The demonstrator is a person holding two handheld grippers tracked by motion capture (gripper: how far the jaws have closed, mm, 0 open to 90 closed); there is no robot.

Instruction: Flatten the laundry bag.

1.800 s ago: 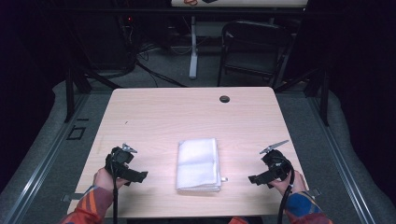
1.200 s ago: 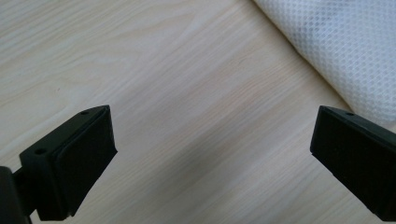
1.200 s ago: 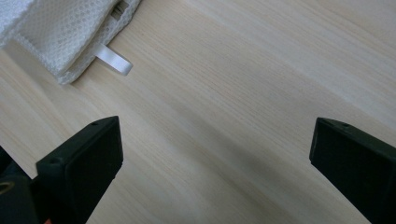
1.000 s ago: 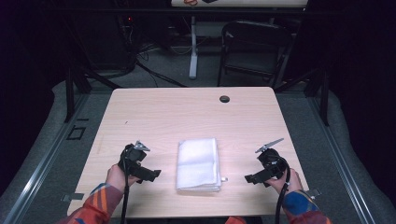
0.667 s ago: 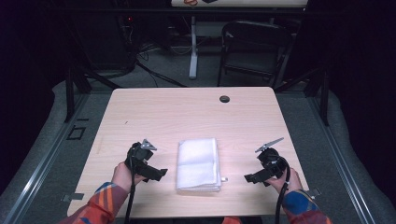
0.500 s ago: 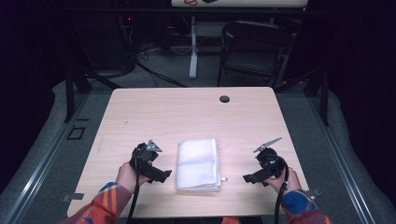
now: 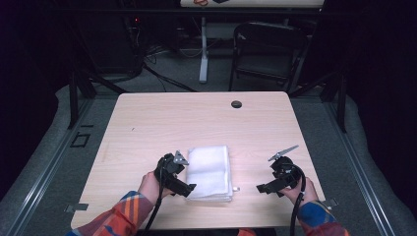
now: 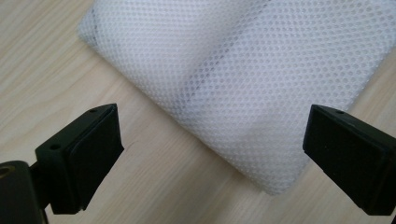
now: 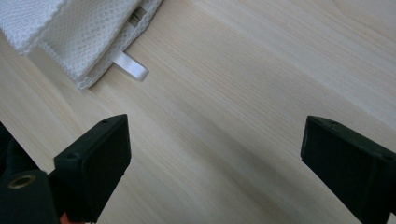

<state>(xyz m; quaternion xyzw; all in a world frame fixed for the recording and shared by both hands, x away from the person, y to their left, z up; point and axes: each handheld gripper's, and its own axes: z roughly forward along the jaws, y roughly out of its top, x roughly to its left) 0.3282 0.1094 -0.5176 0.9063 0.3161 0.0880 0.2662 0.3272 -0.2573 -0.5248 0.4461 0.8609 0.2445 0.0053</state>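
Observation:
A folded white mesh cloth (image 7: 210,172) lies flat near the front middle of the wooden table (image 7: 196,123). My left gripper (image 7: 184,179) is at the cloth's near left corner, open. In the left gripper view the cloth's corner (image 8: 233,70) lies on the table just ahead of the wide-apart jaws of this gripper (image 8: 210,154). My right gripper (image 7: 265,186) hovers to the right of the cloth, apart from it and open. Its jaws have just been closing slightly, with bare wood between them (image 9: 215,158). A small white loop tag (image 9: 130,65) sticks out of the cloth's edge (image 9: 70,32).
A dark round grommet (image 7: 236,104) sits near the table's far edge. Behind the table a black folding chair (image 7: 265,49) and a table leg (image 7: 203,49) stand on the grey floor. Cables trail from both grippers over the front edge.
My left gripper has moved right across the table, up to the cloth's left edge. The right gripper has stayed beside the cloth's right side. The cloth has not moved.

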